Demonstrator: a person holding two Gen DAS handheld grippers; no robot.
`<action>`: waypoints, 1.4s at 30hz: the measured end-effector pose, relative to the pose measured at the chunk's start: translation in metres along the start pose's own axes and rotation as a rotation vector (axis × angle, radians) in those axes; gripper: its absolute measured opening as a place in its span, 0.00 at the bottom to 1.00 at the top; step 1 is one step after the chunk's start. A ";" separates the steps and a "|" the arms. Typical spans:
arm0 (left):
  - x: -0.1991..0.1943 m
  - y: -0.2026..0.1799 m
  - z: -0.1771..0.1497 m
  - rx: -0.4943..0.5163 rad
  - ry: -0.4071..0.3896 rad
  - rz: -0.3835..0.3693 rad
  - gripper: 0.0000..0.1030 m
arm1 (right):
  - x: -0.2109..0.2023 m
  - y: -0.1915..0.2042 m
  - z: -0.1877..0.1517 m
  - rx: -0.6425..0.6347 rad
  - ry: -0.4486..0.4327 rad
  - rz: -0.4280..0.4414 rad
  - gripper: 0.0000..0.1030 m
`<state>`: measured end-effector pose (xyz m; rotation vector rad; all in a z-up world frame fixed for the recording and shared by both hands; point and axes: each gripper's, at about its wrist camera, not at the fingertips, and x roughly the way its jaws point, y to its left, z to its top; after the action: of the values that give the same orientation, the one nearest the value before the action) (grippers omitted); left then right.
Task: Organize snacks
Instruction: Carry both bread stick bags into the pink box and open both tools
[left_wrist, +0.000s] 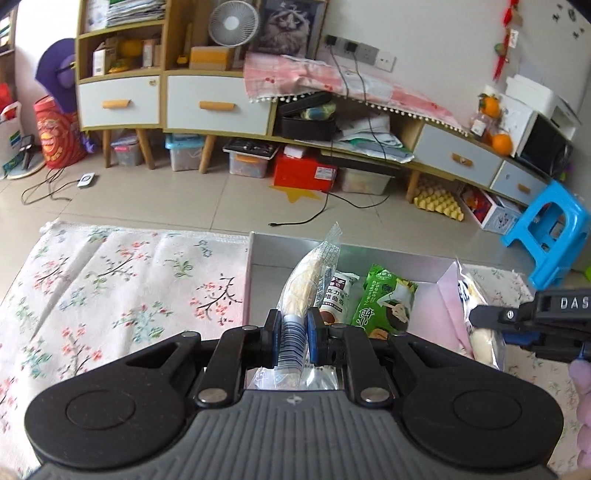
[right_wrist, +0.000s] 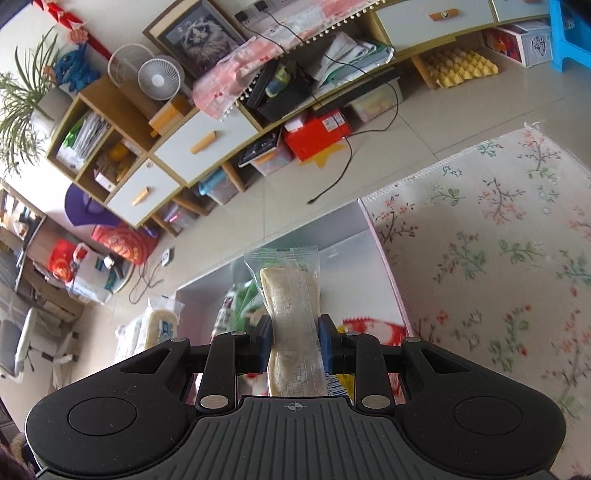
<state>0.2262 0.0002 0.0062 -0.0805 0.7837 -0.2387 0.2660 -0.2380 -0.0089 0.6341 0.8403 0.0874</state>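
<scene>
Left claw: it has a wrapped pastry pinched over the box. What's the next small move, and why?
Probably lower the left claw a little and release its wrapped pastry into the open grey box. The pastry already hangs above the box's bare left part, beside the green packet lying inside. The right claw grips a second pastry, so it should wait.

This is a lived-in home, most likely a living room. A low wooden cabinet (left_wrist: 218, 107) with pale drawers runs along the wall, its shelves crowded with papers and boxes. On top stand a small fan (left_wrist: 233, 23) and a framed cat picture (left_wrist: 286, 27). Storage bins (left_wrist: 184, 151) sit beneath it on the tiled floor (left_wrist: 166, 206). A floral rug (left_wrist: 110, 280) and a blue plastic stool (left_wrist: 550, 232) lie nearer.
</scene>
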 end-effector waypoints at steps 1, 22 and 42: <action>0.003 0.001 -0.001 0.008 -0.001 -0.006 0.13 | 0.005 -0.004 0.000 0.008 -0.001 0.006 0.25; 0.017 0.005 -0.007 0.098 -0.037 -0.016 0.26 | 0.034 -0.025 0.013 0.023 -0.061 0.080 0.26; -0.055 -0.008 -0.027 0.130 -0.038 -0.012 0.90 | -0.048 0.004 -0.019 -0.026 -0.020 0.013 0.83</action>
<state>0.1686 0.0057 0.0264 0.0331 0.7284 -0.2980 0.2209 -0.2405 0.0162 0.6154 0.8145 0.1039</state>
